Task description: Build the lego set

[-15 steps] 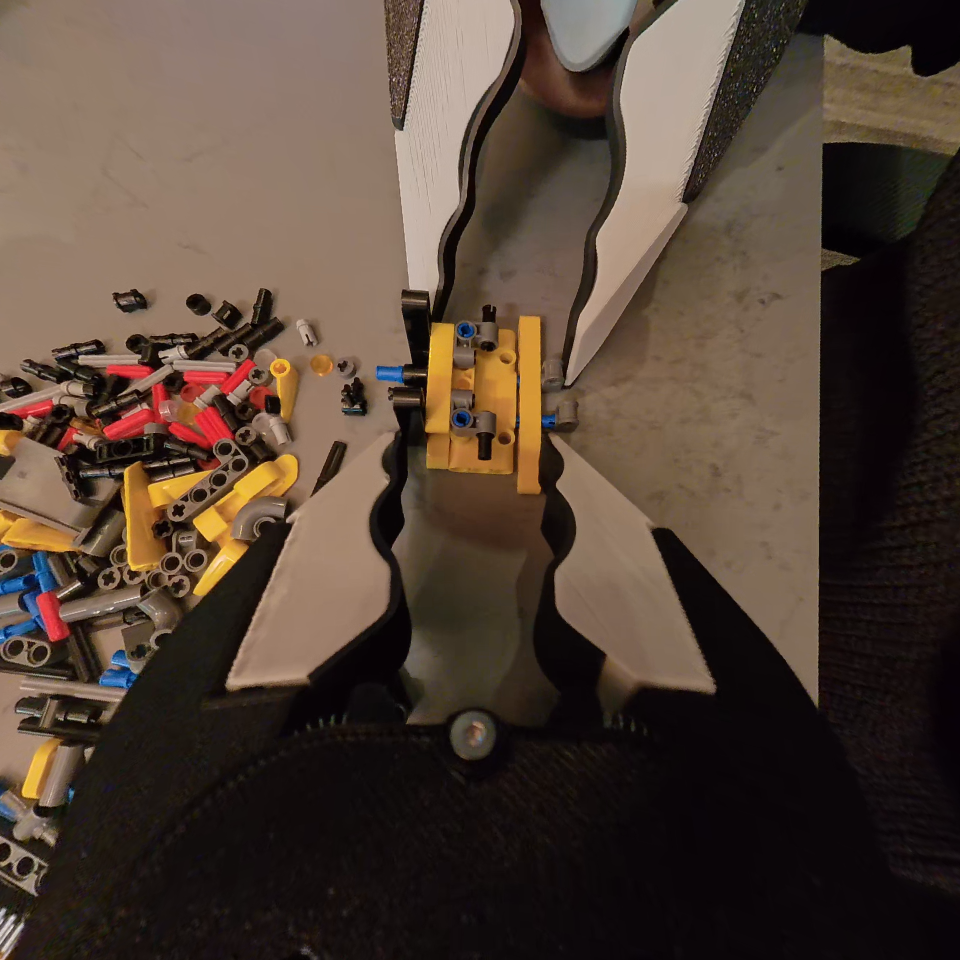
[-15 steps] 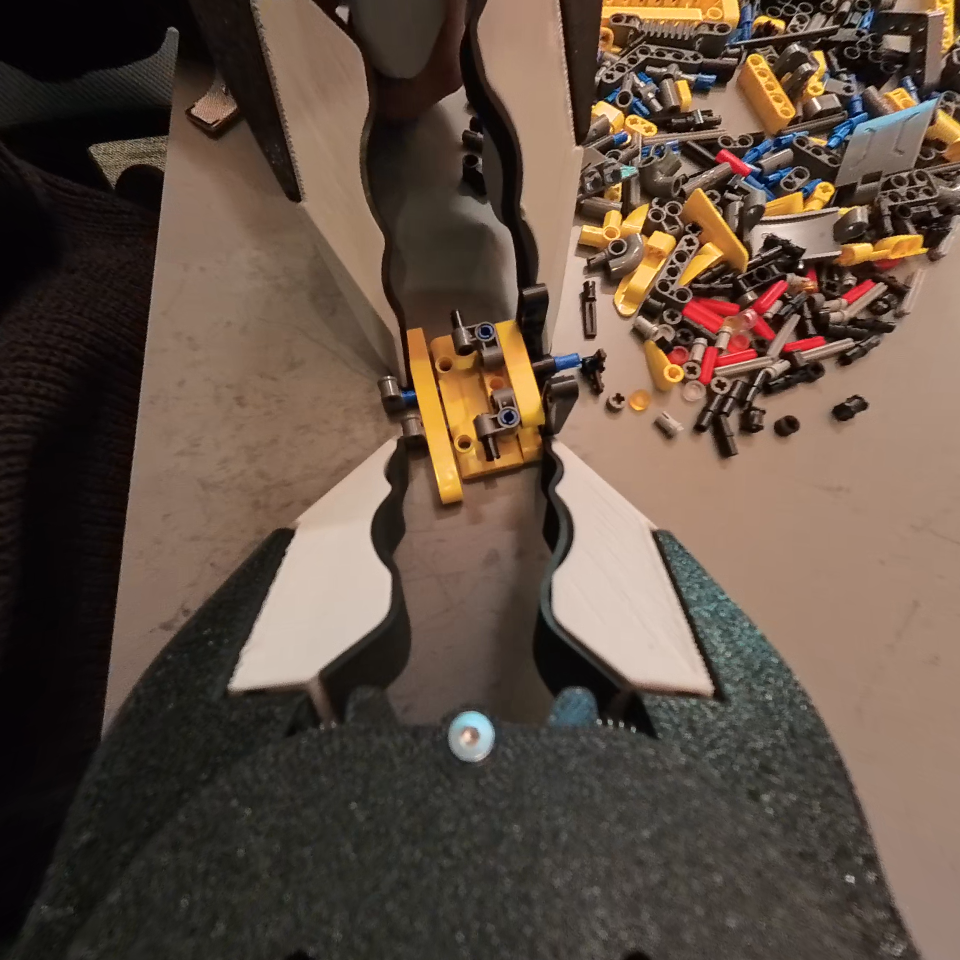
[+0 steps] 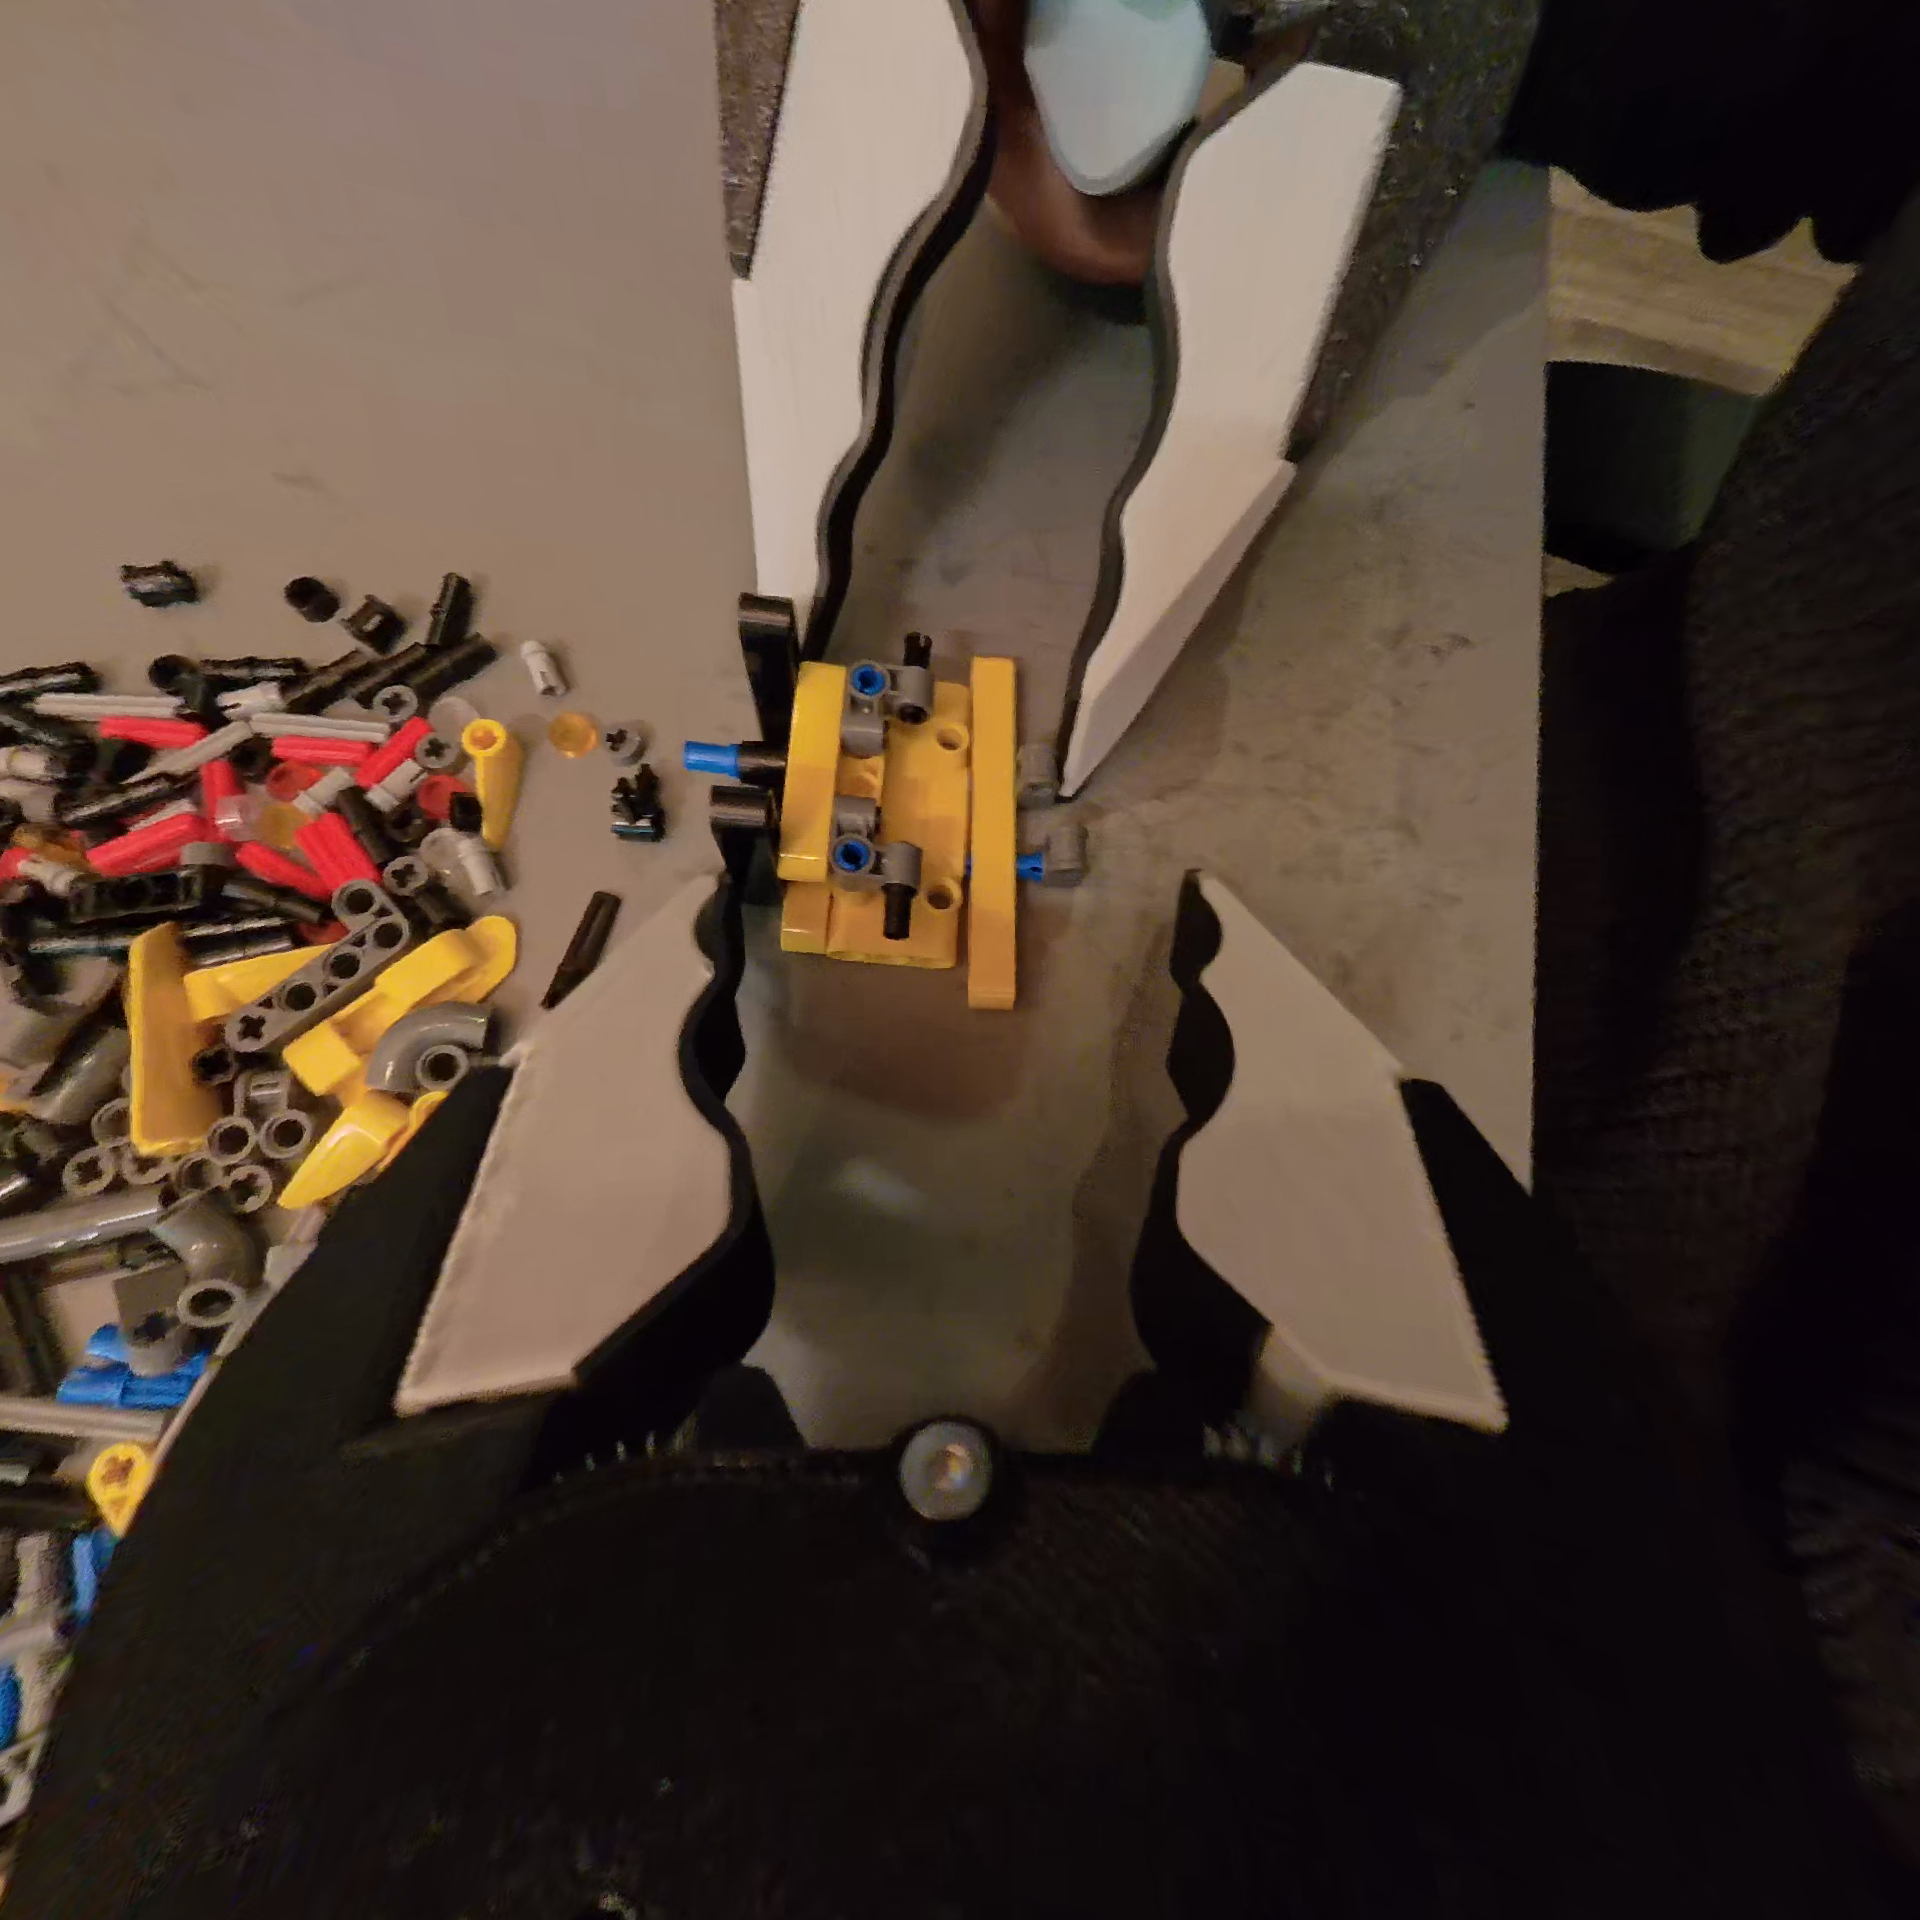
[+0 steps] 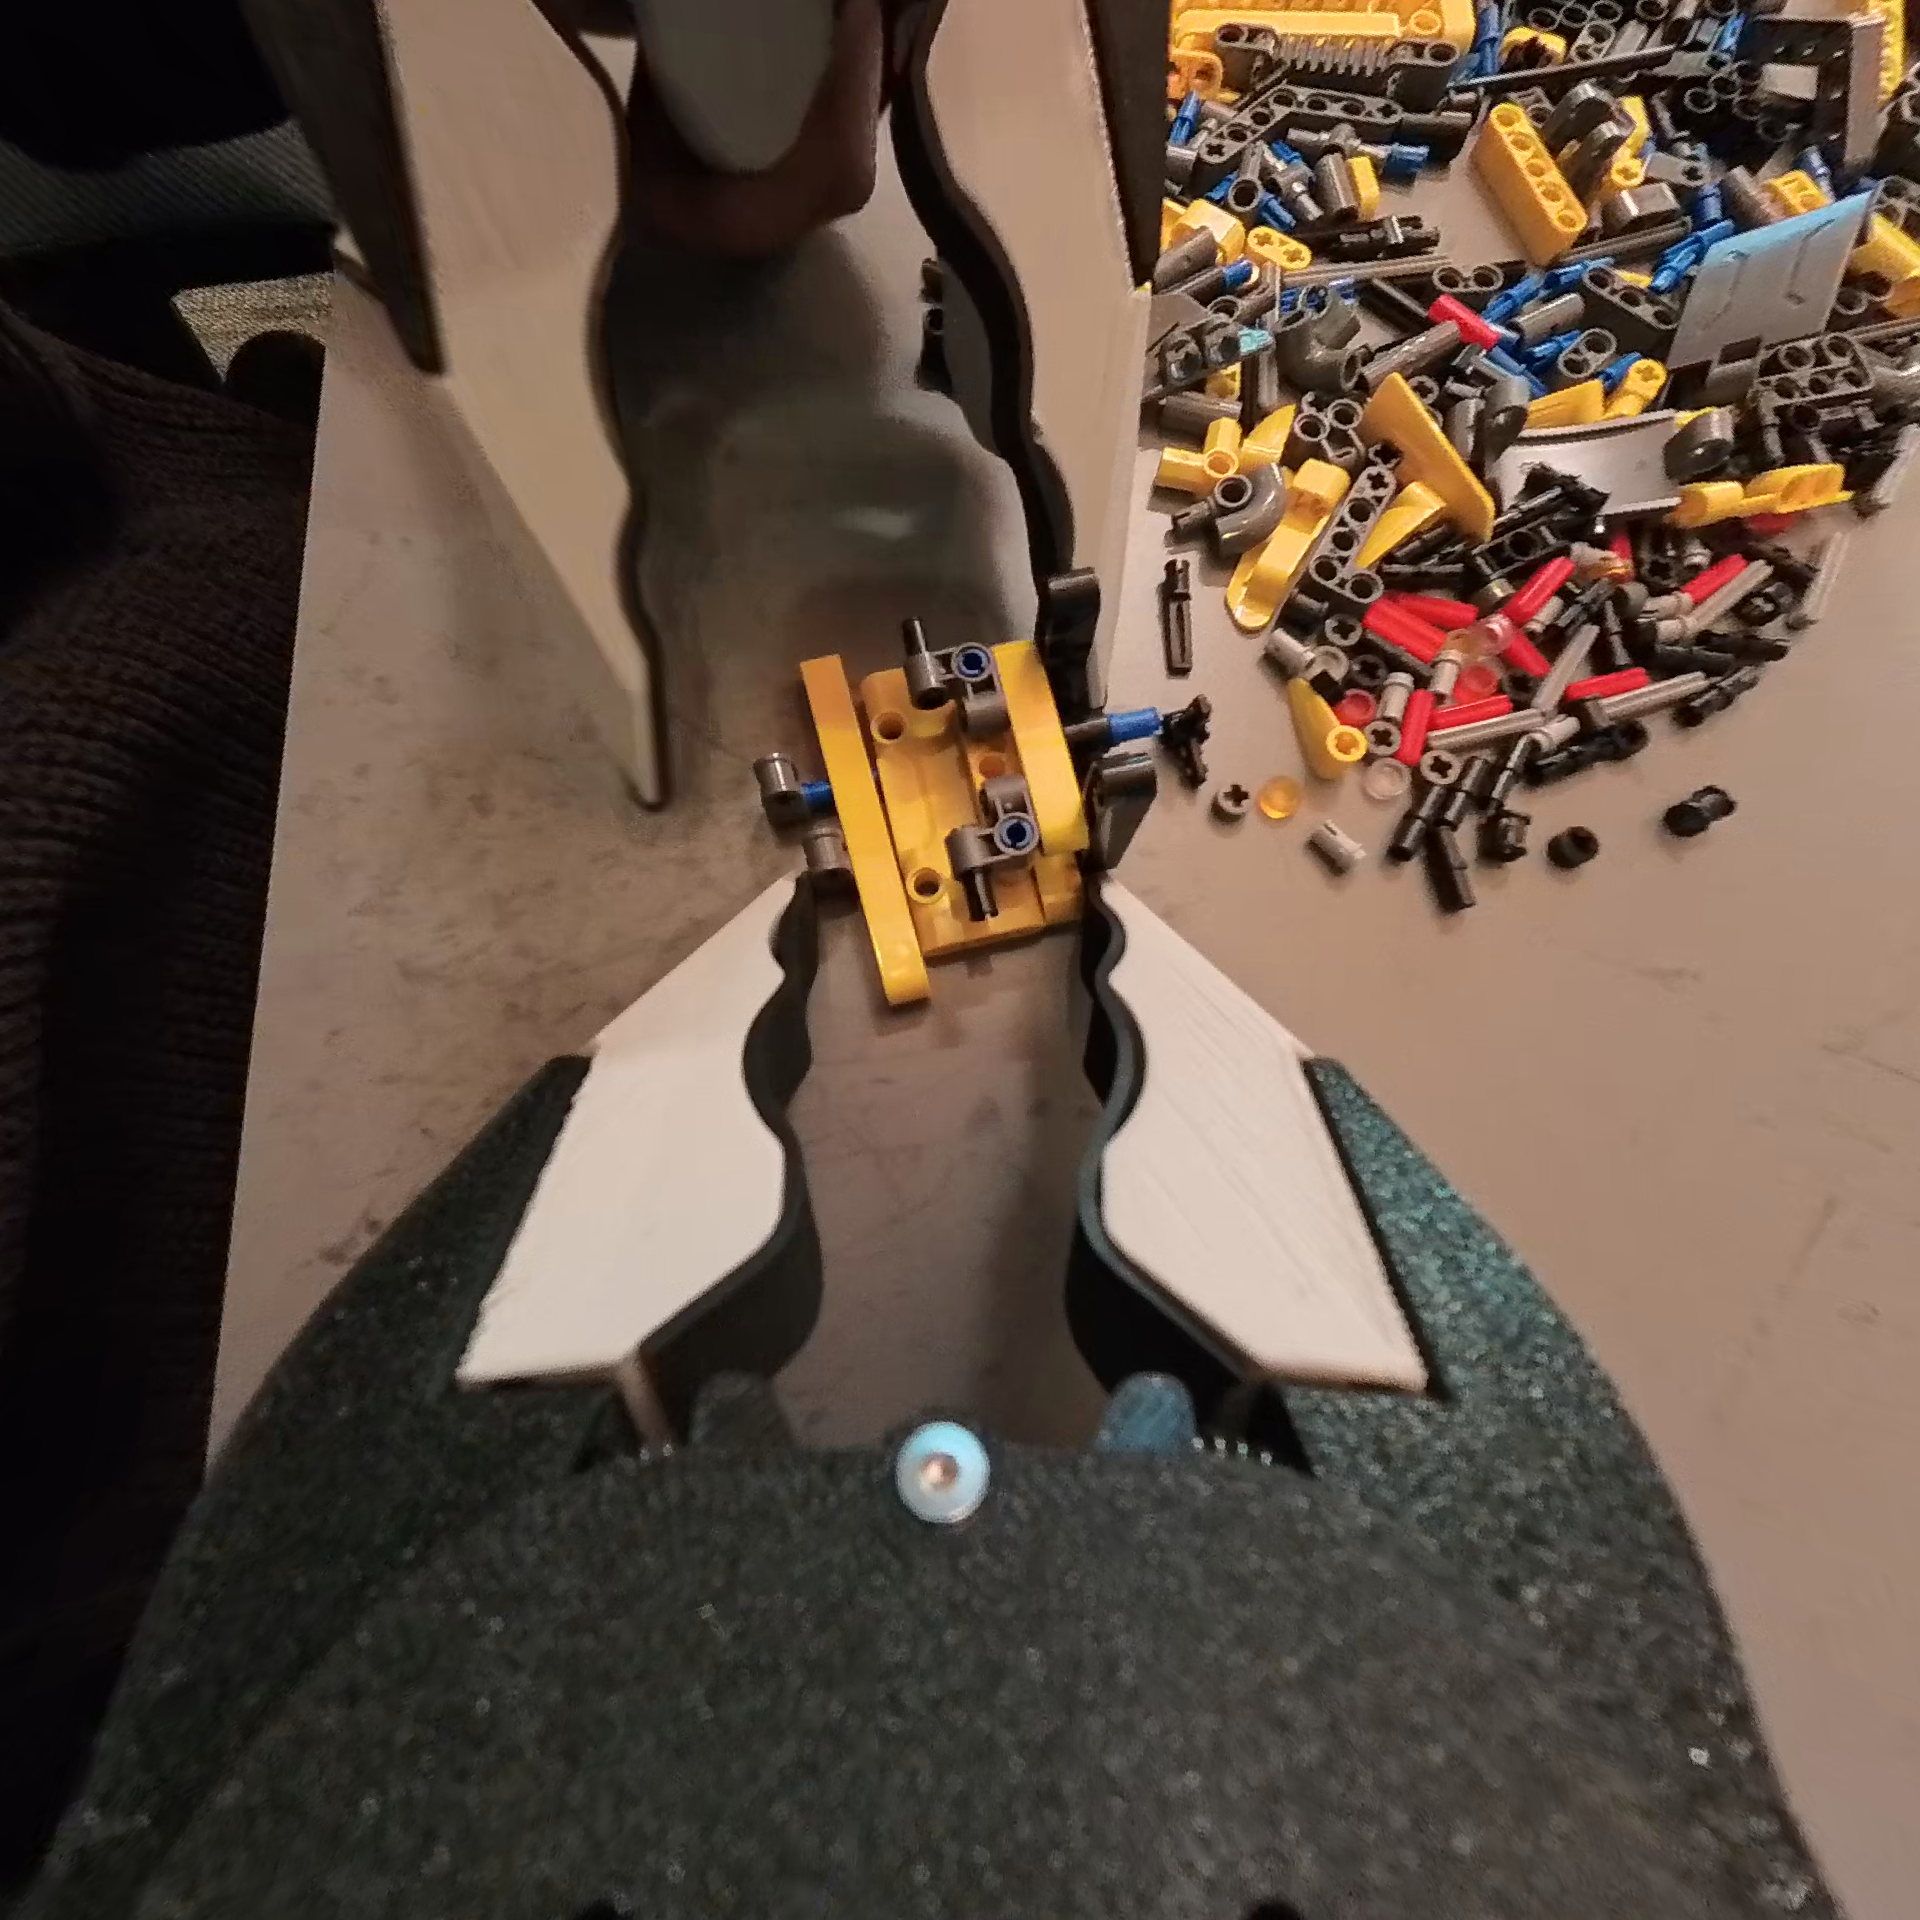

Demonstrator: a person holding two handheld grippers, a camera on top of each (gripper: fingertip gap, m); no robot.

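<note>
Left wrist view: the left gripper (image 3: 951, 883) stands wide open, holding nothing. The yellow brick assembly (image 3: 899, 816) lies on the grey table (image 3: 364, 260) just beyond its fingertips, left tip touching the assembly's black parts. A loose parts pile (image 3: 239, 935) lies left.

Right wrist view: the right gripper (image 4: 945, 894) is closed on the assembly (image 4: 951, 805); pile (image 4: 1558, 416) far right.
</note>
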